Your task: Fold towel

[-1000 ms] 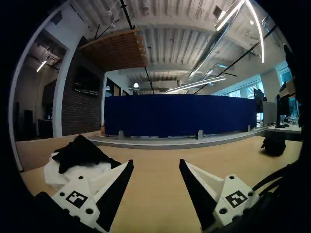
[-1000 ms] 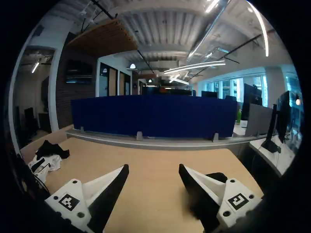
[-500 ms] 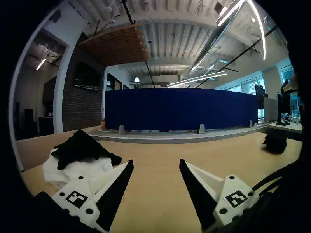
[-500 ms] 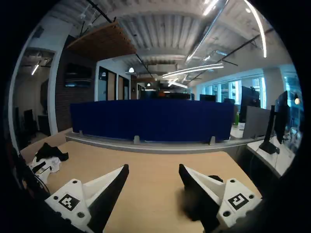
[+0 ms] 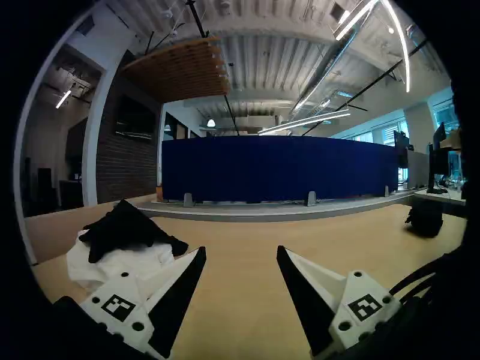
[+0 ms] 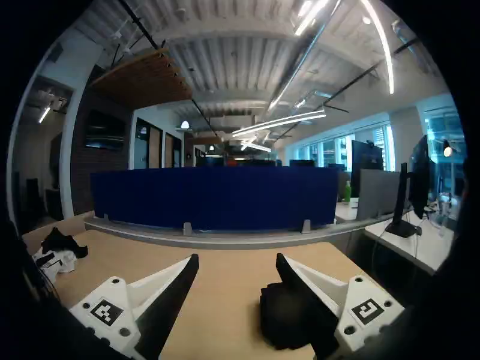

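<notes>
Hovering low over the wooden table [image 5: 240,312], the left gripper [image 5: 240,249] shows at the bottom of the left gripper view with its two fingers spread wide and nothing between them. Just past its lower-left finger lies a rumpled pile: a black towel [image 5: 123,231] draped over a white towel [image 5: 114,264], neither of them folded. The right gripper [image 6: 237,257], at the bottom of the right gripper view, is equally wide apart and empty. A dark folded stack [image 6: 285,315] sits close beside its lower-right finger, partly hidden by it; I cannot tell whether they touch. Farther off, a blue partition [image 5: 276,174] runs across the back of the table, and monitors [image 6: 414,180] stand at the right edge.

The likeliest slip is a pinch that catches both layers, since the black cloth lies on the white one, so both would lift together. The pile also lies near the table's left edge, so a sideways nudge could push it off. A careless swing of the right gripper could topple the folded stack.
</notes>
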### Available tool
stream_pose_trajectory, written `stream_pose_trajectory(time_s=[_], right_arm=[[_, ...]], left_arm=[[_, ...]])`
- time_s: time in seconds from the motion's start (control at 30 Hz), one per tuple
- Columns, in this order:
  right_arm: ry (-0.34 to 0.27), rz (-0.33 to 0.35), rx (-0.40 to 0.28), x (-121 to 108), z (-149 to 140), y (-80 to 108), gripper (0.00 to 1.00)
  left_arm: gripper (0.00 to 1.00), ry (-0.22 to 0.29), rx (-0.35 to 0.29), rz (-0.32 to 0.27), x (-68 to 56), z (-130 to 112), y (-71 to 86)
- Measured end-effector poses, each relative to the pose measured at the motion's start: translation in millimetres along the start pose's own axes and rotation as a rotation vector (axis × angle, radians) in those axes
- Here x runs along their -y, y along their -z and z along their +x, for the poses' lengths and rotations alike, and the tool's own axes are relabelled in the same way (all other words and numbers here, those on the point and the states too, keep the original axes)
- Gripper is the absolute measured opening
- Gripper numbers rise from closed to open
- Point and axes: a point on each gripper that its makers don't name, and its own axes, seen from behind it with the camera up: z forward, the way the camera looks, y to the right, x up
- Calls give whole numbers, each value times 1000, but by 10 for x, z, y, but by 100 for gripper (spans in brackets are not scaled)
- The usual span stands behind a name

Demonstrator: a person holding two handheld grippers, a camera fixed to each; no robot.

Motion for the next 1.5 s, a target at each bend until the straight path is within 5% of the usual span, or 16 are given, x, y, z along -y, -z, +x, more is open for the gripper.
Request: stream_pose_trajectory(time_s=[0.73, 1.5], right_arm=[[-57, -16, -58, -130, -1086, -90, 100], [-88, -29, -49, -40, -1359, -157, 100]], left_arm=[[87, 1, 0, 0, 0, 5, 2], [87, 0, 0, 0, -3, 4, -2]])
